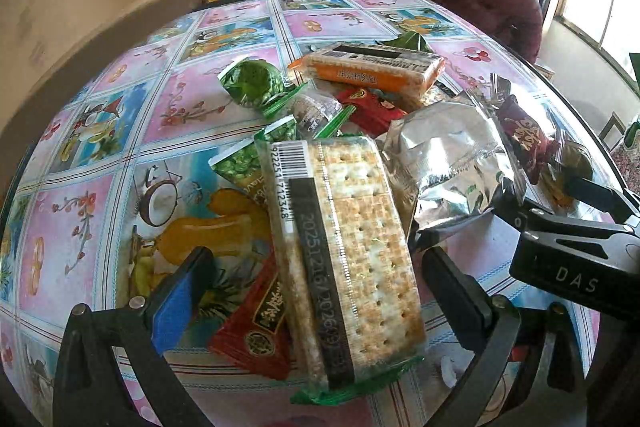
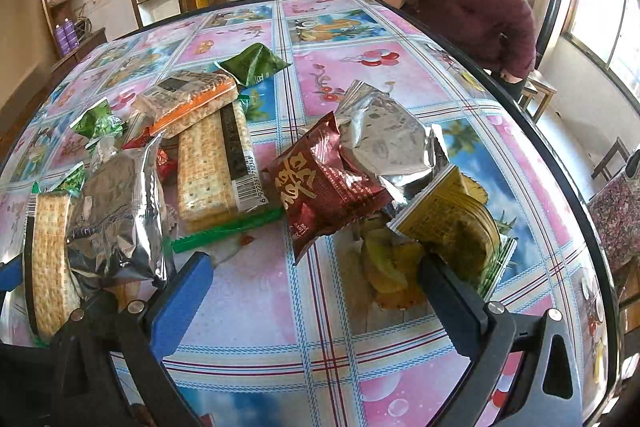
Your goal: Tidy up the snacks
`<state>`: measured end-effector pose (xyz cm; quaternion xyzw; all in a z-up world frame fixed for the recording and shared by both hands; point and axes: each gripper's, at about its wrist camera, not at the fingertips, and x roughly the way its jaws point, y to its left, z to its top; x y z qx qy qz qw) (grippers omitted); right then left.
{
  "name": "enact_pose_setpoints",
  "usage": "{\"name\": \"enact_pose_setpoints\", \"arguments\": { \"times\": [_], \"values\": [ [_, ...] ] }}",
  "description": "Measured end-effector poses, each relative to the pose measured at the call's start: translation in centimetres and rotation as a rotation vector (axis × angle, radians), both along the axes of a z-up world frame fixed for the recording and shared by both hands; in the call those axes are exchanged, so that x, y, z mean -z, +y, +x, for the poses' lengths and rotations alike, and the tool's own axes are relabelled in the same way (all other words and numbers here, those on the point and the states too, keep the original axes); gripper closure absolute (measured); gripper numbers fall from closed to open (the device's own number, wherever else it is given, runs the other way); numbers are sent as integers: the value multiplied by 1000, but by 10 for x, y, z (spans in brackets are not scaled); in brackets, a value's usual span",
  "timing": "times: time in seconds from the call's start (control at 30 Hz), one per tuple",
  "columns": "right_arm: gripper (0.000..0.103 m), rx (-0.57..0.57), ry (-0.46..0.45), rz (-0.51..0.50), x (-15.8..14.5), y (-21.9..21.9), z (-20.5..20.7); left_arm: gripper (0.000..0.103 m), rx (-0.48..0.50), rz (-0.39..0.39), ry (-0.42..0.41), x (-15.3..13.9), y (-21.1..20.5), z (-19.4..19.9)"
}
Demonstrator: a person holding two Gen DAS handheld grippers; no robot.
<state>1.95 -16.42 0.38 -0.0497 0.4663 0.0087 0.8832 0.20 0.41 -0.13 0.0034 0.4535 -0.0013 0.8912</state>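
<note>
Left tongs (image 1: 316,269) astride cracker pack (image 1: 352,259), seemingly unclamped.

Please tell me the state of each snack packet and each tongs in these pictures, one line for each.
Left tongs: open, around the cracker pack, not clamped.
Right tongs: open, holding nothing.
Cracker pack: sealed, resting on other packets.
Orange cracker pack: sealed, on top of the pile.
Silver bag: crumpled, lying on other packets.
Dark red packet: sealed, tilted.
Yellow packet: lying under the silver bag's edge.
</note>
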Motion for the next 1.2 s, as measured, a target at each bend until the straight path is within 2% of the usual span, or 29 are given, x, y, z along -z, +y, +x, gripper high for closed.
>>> {"name": "enact_pose_setpoints", "arguments": {
  "times": [1.2],
  "values": [
    [1, 0, -2, -1, 0, 0, -1, 0, 12, -1, 5, 0, -2, -1]
  ]
}}
